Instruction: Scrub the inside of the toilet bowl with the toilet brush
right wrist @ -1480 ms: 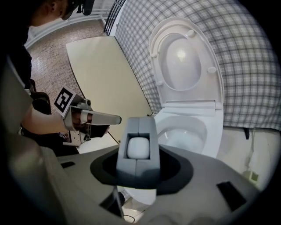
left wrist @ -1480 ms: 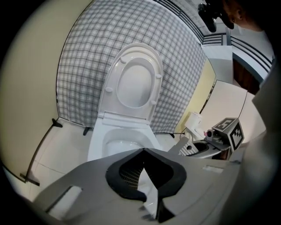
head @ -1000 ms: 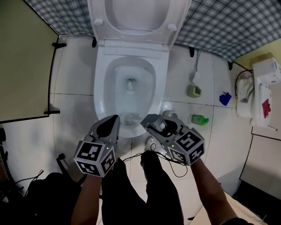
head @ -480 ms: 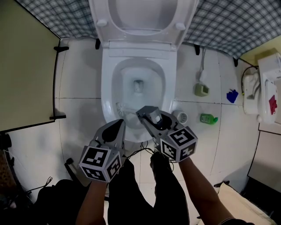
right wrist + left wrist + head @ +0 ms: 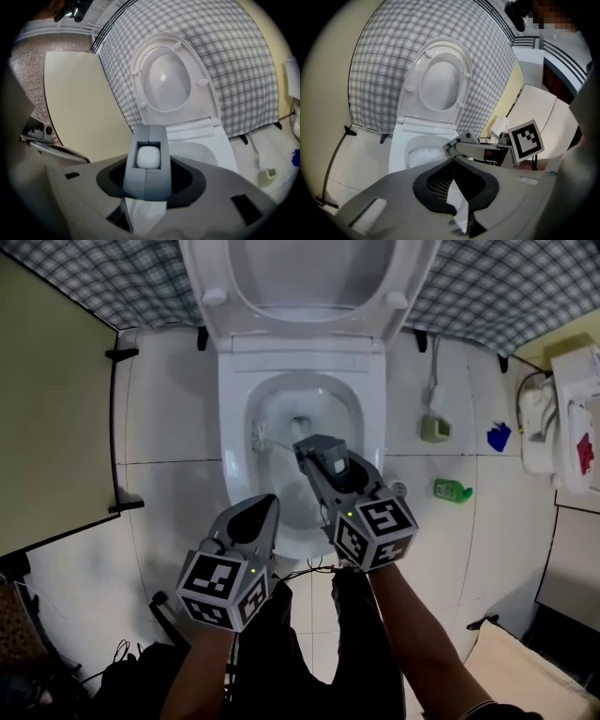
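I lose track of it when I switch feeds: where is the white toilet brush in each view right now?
Head view: white toilet brush, bristle head inside the white toilet bowl, left side, ahead of the right gripper.
Left gripper view: not made out; only the right gripper shows.
Right gripper view: its white handle end clamped between the jaws, centre.
Shared landmark: the raised white toilet seat.

1. Head view: bright, even light from above; a soft sheen on the white toilet bowl (image 5: 232,465) rim, and dim shadow in the lower left corner.
2. Gripper views: strong fisheye bending, black vignetted corners, nearest foreground soft.
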A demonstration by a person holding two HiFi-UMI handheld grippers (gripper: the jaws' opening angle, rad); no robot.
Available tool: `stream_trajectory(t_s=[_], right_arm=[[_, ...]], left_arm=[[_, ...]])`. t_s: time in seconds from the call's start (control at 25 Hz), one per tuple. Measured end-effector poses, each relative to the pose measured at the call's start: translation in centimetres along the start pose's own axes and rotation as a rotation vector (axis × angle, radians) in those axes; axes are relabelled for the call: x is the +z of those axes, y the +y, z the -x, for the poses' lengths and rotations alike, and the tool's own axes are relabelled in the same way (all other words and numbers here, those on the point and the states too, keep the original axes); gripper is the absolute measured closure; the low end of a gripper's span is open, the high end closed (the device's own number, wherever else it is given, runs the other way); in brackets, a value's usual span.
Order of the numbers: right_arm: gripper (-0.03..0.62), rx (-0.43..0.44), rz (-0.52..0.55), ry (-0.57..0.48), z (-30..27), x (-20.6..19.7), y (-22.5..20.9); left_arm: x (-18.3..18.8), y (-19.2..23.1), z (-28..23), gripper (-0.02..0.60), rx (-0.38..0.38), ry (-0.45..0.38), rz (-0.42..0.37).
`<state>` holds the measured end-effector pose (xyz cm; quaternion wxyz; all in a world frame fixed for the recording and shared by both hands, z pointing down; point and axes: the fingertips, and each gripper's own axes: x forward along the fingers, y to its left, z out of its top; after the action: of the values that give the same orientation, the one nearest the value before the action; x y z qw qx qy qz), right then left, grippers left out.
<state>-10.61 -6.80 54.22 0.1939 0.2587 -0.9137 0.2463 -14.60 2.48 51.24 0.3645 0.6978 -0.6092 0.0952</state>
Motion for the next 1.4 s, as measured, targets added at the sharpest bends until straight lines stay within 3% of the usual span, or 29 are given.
stream_trajectory(t_s=[0.4,0.84,1.2,1.4], right_arm=[[0.393,-0.091,0.155,-0.095,-2.4,4.5,-2.3],[0.391,-0.364,0.259,-0.102,0.7,5.7,-5.8],[0.393,-0.571,0.164,-0.059,6.1,3.9,-7.3],[0.393,-0.632,0.092,-0.027,9.3,2.5,-6.7]], left_arm=[[2.1,1.5,-2.7,0.594,-0.036,0.019,-0.01],[1.2,0.7,-3.5,0.594,-0.069,0.059,-0.006],[0.9,-0.4,-2.8,0.594,-0.09,0.059,-0.019],[0.7,-1.1,-1.8,0.594,-0.095,0.051,-0.024]])
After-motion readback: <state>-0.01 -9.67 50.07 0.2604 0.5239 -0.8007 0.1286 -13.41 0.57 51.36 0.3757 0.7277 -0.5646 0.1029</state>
